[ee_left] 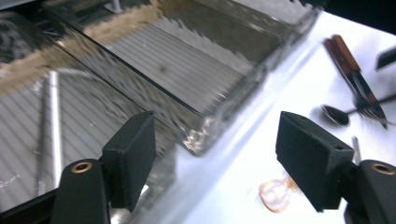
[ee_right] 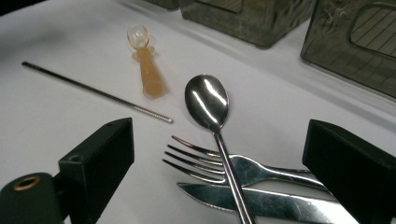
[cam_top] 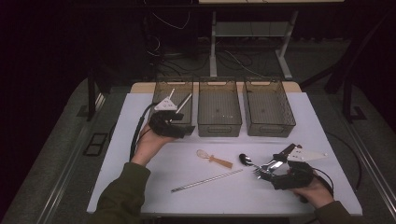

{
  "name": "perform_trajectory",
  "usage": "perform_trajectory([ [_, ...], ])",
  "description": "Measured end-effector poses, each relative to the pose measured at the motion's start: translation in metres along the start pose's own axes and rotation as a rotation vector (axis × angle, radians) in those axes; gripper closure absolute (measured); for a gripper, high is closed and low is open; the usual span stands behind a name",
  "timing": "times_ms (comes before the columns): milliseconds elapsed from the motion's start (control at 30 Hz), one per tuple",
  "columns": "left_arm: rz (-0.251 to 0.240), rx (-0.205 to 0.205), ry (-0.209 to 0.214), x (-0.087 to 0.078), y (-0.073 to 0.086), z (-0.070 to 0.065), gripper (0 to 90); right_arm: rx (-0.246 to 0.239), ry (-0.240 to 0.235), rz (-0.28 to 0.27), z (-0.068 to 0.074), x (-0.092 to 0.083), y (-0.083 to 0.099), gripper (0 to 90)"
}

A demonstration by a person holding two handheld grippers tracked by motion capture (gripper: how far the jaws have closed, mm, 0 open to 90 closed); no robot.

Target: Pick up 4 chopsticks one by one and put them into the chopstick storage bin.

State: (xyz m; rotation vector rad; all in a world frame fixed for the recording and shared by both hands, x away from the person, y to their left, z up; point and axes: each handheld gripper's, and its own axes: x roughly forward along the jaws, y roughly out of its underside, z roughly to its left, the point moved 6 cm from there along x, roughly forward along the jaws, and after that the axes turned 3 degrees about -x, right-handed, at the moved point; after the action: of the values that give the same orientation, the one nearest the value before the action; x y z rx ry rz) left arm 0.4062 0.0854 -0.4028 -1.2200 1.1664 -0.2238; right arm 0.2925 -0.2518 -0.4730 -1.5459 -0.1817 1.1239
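Observation:
My left gripper hovers open at the front of the left clear bin, with nothing between its jaws. A thin metal rod lies inside that bin. My right gripper rests low on the table at the right, open, its jaws standing on either side of a pile of cutlery. The pile holds a steel spoon, a fork and a knife, all lying flat. An orange plastic spoon and a long metal straw lie mid-table.
Three clear bins stand in a row at the back of the white table; the middle bin and the right bin look bare inside. A cable trails from the left gripper. Dark floor and table legs lie beyond.

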Motion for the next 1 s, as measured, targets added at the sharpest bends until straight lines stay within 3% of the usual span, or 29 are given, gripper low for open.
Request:
perform_trajectory([
  [300,-0.015,0.03,0.039,0.002,0.022,-0.028,21.3,-0.014,-0.041,0.001,-0.002,0.004,-0.001,9.2],
  [467,0.001,0.058,0.052,0.003,0.037,-0.04,12.8,-0.023,-0.027,-0.002,-0.001,0.003,-0.002,9.2],
  [767,0.02,0.06,0.09,0.002,0.055,-0.055,0.3,-0.036,-0.009,0.028,0.002,0.002,-0.002,9.2],
  [1000,0.058,0.094,0.093,0.003,0.07,-0.065,0.0,-0.036,0.011,0.036,0.001,0.001,-0.004,9.2],
])
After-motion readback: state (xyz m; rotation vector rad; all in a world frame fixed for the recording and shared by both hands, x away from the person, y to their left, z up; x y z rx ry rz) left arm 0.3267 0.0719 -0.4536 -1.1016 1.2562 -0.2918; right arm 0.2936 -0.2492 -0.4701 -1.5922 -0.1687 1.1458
